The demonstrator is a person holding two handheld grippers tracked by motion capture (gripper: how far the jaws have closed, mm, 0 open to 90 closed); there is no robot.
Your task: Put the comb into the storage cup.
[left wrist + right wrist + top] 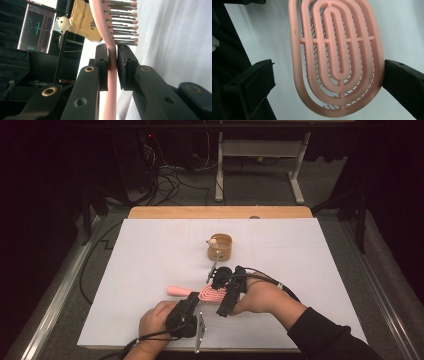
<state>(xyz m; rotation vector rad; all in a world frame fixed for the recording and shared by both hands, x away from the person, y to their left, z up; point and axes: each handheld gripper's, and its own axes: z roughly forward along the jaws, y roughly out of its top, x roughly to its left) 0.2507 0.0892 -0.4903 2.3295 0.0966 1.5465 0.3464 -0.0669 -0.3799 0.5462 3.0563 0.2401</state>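
A pink hairbrush (204, 294) lies on the white table top, handle to the left, open-slotted back up. My left gripper (192, 300) is shut on the brush's neck; in the left gripper view its pads (102, 65) press both sides of the pink neck (112, 72), with the bristles (123, 22) beyond. My right gripper (222, 293) stands open over the brush head. In the right gripper view the oval head (337, 57) sits between the jaws; the right pad (402, 82) touches its edge and the left pad (254, 82) is apart from it.
A tan round holder (220, 247) with a small pale bear figure on its rim stands behind the brush, mid-table. The white sheet (150, 255) covers a wooden table. Cables and a desk frame (260, 165) are on the floor beyond the far edge.
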